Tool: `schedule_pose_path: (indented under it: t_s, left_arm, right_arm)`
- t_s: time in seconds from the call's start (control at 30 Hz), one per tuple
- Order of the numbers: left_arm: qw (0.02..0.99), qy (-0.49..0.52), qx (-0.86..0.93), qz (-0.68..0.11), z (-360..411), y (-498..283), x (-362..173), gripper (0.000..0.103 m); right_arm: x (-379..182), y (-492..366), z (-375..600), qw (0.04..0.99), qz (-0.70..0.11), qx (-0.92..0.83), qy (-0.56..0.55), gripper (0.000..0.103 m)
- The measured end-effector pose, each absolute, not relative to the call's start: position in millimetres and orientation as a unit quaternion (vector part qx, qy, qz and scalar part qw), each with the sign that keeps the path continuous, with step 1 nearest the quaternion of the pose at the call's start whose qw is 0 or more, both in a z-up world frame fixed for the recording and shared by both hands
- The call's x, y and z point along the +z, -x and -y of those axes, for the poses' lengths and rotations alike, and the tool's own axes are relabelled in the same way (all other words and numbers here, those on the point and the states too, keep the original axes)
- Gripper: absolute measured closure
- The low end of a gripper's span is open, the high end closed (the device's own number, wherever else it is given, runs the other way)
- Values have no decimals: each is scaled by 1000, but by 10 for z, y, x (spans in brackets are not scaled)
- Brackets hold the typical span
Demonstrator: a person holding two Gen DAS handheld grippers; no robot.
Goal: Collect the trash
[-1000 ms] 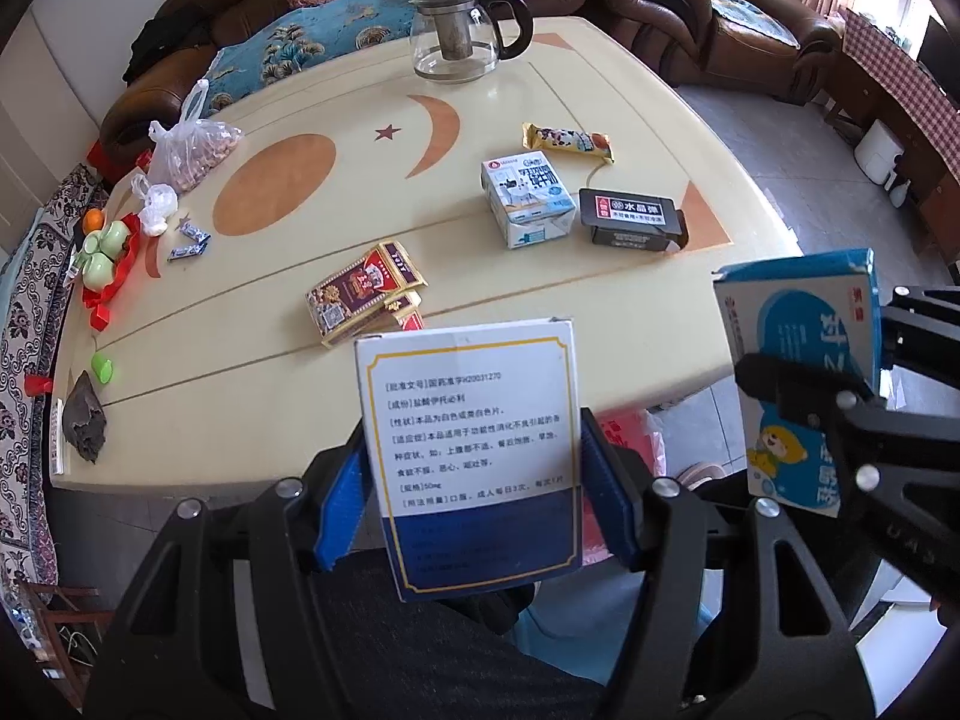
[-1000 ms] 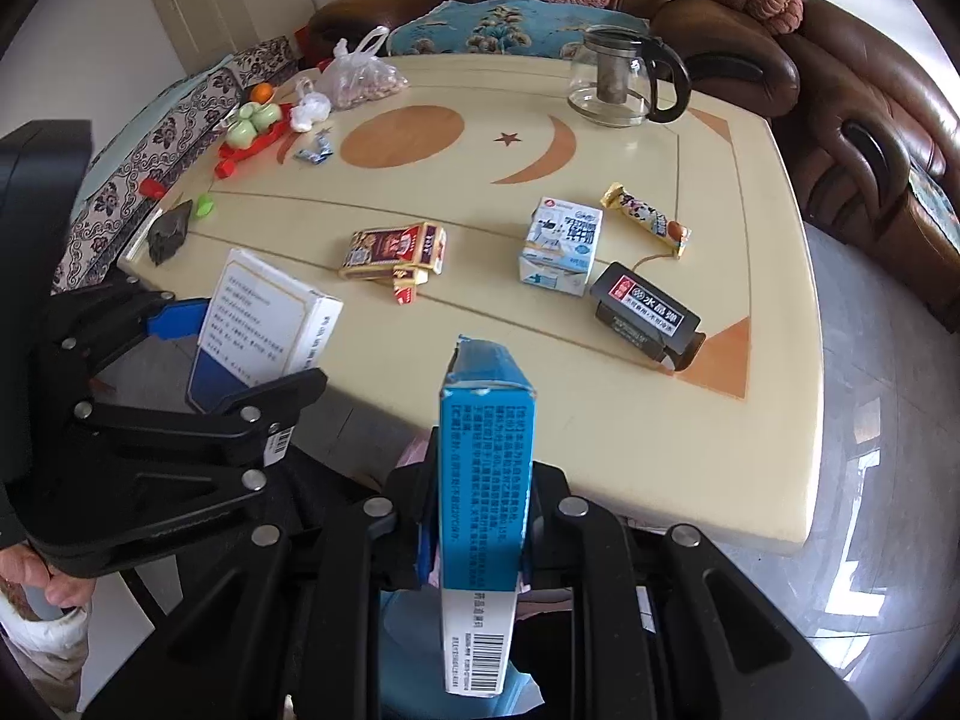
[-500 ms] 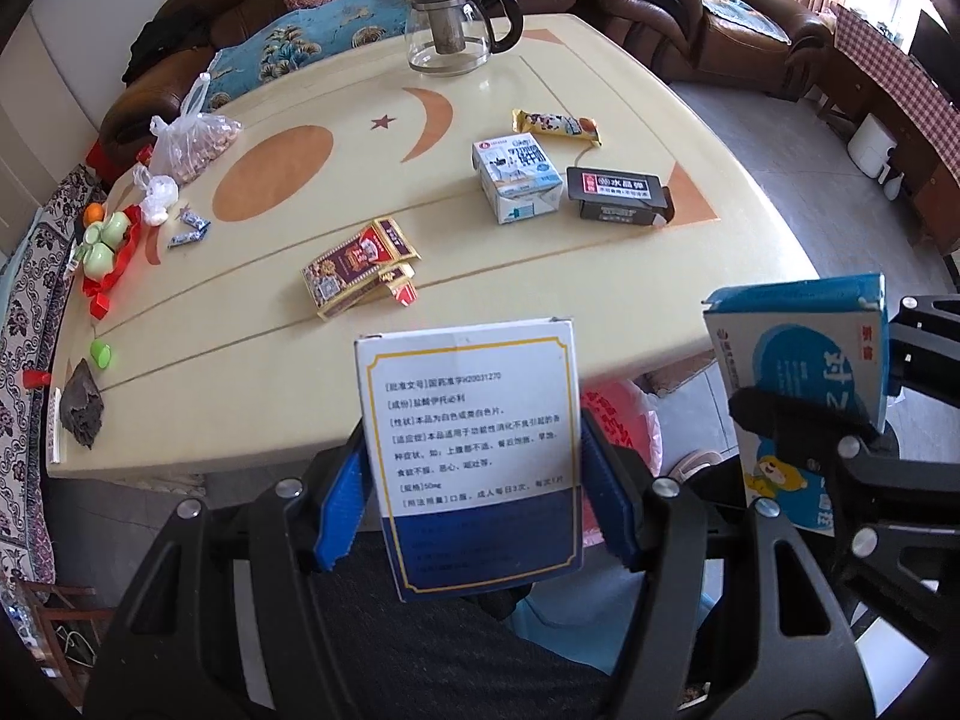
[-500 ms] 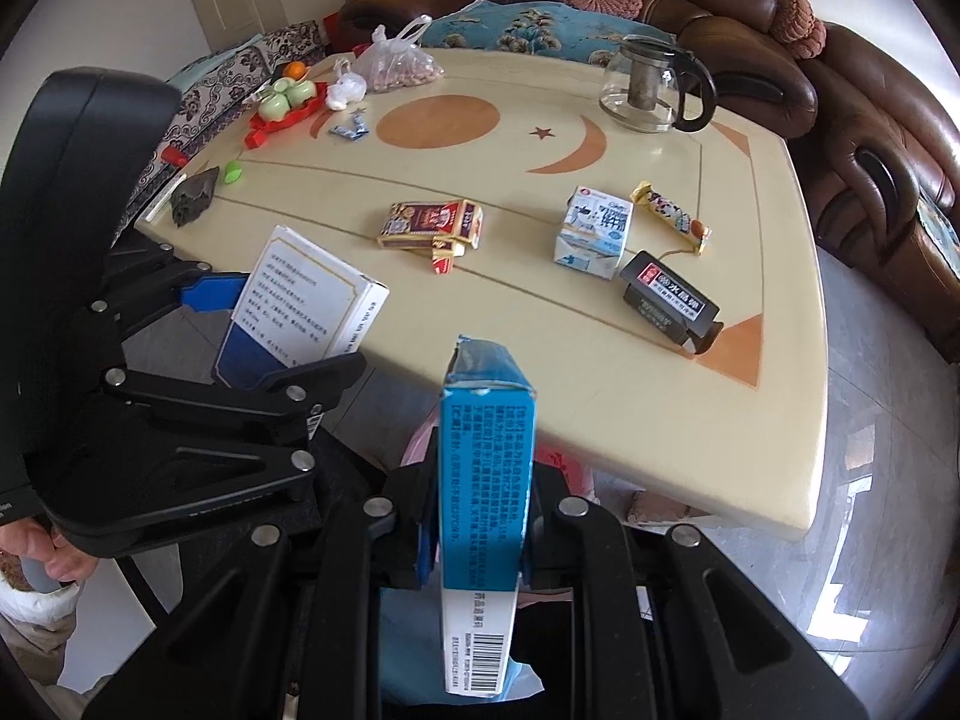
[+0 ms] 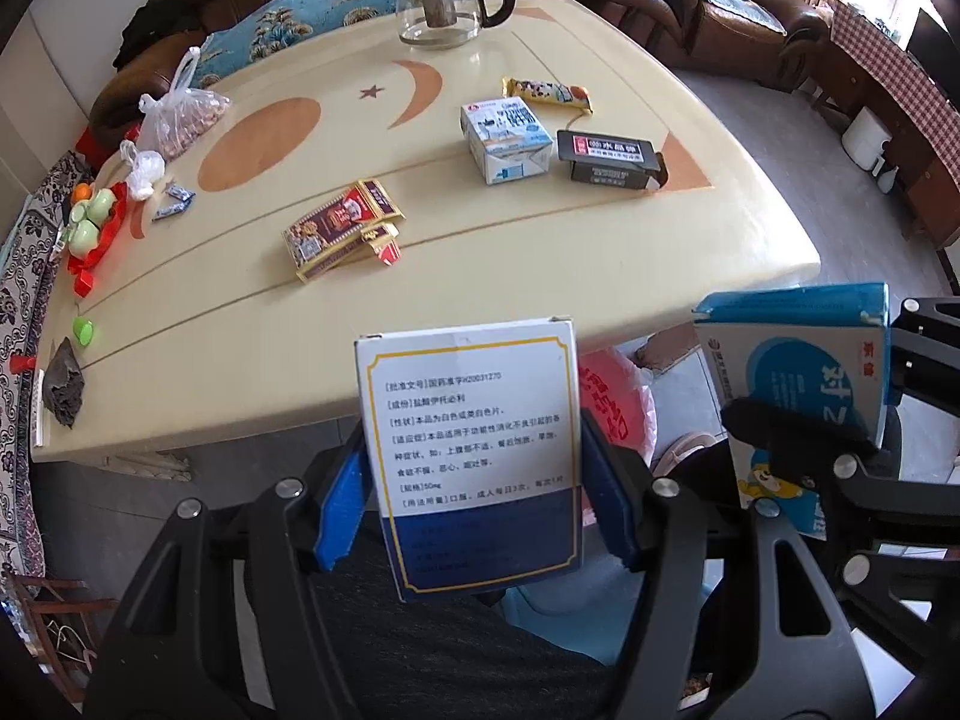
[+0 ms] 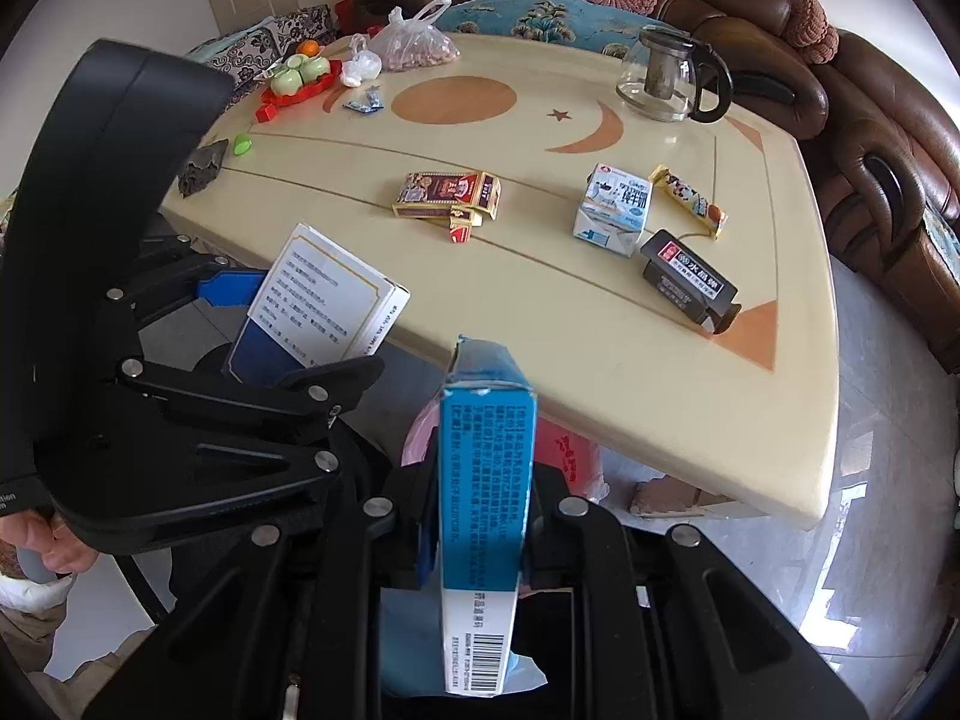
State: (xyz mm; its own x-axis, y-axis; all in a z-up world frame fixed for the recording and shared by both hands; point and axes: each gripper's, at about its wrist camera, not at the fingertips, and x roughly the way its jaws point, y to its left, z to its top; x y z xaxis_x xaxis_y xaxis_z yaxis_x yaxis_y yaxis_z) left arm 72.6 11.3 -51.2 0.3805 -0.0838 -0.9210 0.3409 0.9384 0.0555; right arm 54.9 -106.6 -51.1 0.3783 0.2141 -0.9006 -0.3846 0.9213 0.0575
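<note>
My left gripper (image 5: 474,480) is shut on a white and dark blue medicine box (image 5: 474,438), held upright off the table's near edge; the box also shows in the right wrist view (image 6: 324,306). My right gripper (image 6: 480,516) is shut on a light blue medicine box (image 6: 483,504), which shows in the left wrist view (image 5: 798,384) at the right. A red and pink plastic bag (image 5: 612,402) sits below the table edge between the two grippers. On the cream table (image 5: 540,276) lie a red-gold packet (image 5: 342,228), a milk carton (image 5: 507,141), a black box (image 5: 609,156) and a snack bar (image 5: 546,93).
A glass teapot (image 5: 447,0) stands at the table's far side. A bag of nuts (image 5: 183,117), sweets (image 5: 174,204), a red tray with green cups (image 5: 90,222) and a dark lump (image 5: 63,387) lie at the left. Brown sofas (image 6: 870,138) surround the table.
Both grippers have pulled back from the table with their boxes, so the table looks farther away and the plastic bag shows more below its edge.
</note>
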Motion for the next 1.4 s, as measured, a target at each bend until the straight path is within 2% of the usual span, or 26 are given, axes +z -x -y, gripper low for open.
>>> schedule_pose_path:
  t_s: [0.27,0.7,1.13,1.4]
  left_arm:
    - [812,-108,-150,-554,-96,-690,-821,40]
    - [786,-105,-151,-590,26,-751,-1652,40]
    - [781,-18,-134,-610,-103,-745,-2327,40]
    - [755,7,-115,-646,-152,-754,-2863,40]
  right_arm:
    - [-792,-548,1102,821,-536,179,76,83]
    - [-1522,-673,1296,813,-555,164,63,83]
    - [-2175,-663,1448,826,-541,156,13,83]
    - [-2778,-760,1424,821,-553,146,-13,83]
